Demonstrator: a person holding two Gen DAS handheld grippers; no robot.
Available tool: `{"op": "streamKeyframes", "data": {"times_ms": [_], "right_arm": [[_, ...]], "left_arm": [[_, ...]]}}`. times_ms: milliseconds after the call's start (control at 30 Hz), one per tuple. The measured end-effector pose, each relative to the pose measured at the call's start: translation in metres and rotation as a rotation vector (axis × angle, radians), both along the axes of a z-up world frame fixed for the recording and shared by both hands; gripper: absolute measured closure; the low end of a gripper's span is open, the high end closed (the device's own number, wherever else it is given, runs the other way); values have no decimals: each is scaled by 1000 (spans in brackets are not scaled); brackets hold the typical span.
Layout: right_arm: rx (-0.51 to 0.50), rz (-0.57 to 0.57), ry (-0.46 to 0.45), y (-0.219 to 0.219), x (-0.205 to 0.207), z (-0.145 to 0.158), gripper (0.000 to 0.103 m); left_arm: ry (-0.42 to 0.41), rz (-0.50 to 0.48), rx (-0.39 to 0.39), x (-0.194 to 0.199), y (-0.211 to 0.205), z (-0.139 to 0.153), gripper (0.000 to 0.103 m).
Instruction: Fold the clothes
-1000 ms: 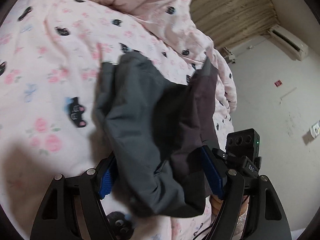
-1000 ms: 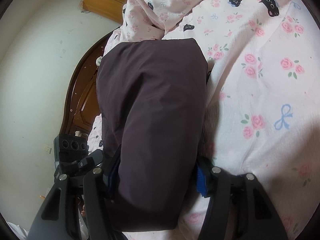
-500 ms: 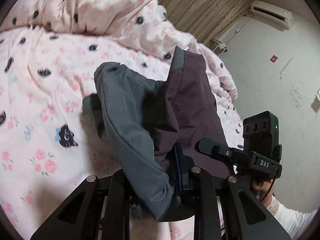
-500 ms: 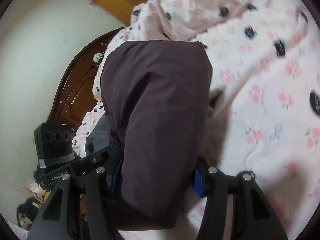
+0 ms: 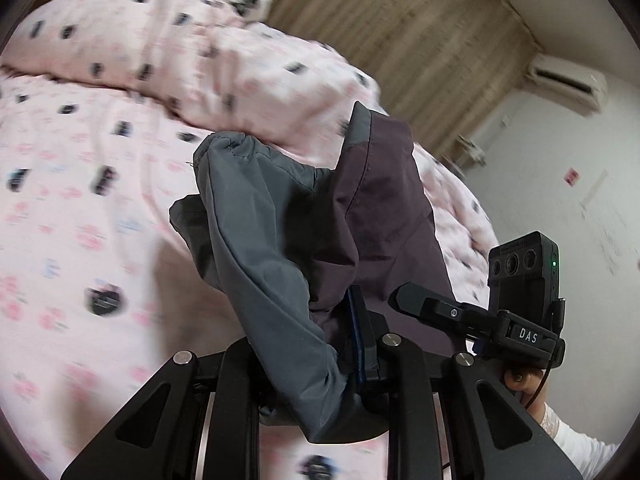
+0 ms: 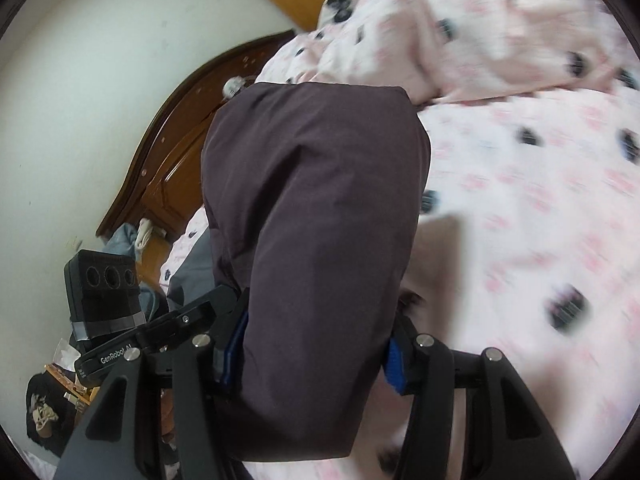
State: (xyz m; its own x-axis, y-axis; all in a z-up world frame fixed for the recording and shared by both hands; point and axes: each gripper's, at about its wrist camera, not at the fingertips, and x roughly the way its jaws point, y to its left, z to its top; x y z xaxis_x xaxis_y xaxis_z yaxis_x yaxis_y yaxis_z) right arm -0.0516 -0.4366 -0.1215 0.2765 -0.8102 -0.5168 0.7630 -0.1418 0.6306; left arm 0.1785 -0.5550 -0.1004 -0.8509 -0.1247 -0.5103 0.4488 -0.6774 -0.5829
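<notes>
the left tool (image 5: 320, 360) is clamped narrow on the garment (image 5: 320, 240) — a bunch of grey and dark purple cloth is pinched between its blue-padded fingers at the bottom middle of the left wrist view. from there the garment rises toward the middle of the frame, the grey side on the left, the purple side on the right, lifted above the bed (image 5: 80, 240). the bed's pink sheet with flowers and black cat faces fills the left half of that frame, blurred. a rumpled quilt (image 5: 240, 60) of the same print lies across the upper left. at the right edge the right tool (image 5: 432, 308) shows from the side with its camera block, touching the purple cloth; a curtain (image 5: 400, 40) and an air conditioner (image 5: 564, 84) fill the upper right.

in the right wrist view the right tool (image 6: 312, 356) holds a broad fold of the garment (image 6: 312, 220) — its blue pads (image 6: 394, 364) sit well apart with the thick purple cloth filling the gap between them. the cloth covers the middle of the frame. the pink bed (image 6: 540, 220) takes the right half, a brown wooden headboard (image 6: 172, 160) curves through the upper left, and the left tool (image 6: 208, 312) sits at the lower left beside the cloth.
</notes>
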Motion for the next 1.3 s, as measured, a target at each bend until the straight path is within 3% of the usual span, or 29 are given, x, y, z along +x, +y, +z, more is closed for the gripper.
{"op": "streamKeyframes", "data": {"times_ms": [267,533,700,733,900,1000,1067,1167,1233,1300], "right_arm": [[43,133,6,-105,21,-10,48],[75,239,0,-187,38,-28,48],[120,260,30,-203,43,-45,48],[129,265,36,-206,44,-49,47],[173,286,66,-221,50,-67,45],[174,291,71,-220,50,-66,43],[174,294,77,-217,50,-64,42],[178,290,78,-217,51,-63,40],[182,287,86,-217,52,-61,39],[189,288,84,-217,51,-60,38]], "left_arm": [[-4,193,36,38,-69,-19,85],[-21,316,61,61,-116,-39,85],[-112,362,174,59,-139,-73,83],[-131,372,205,59,-142,-81,78],[-96,411,347,80,-147,-91,74],[-33,484,267,99,-140,-67,74],[66,499,131,108,-133,-37,74],[183,393,-8,100,-114,-8,69],[186,296,-35,84,-106,-4,67],[89,244,-27,60,-102,-14,67]]}}
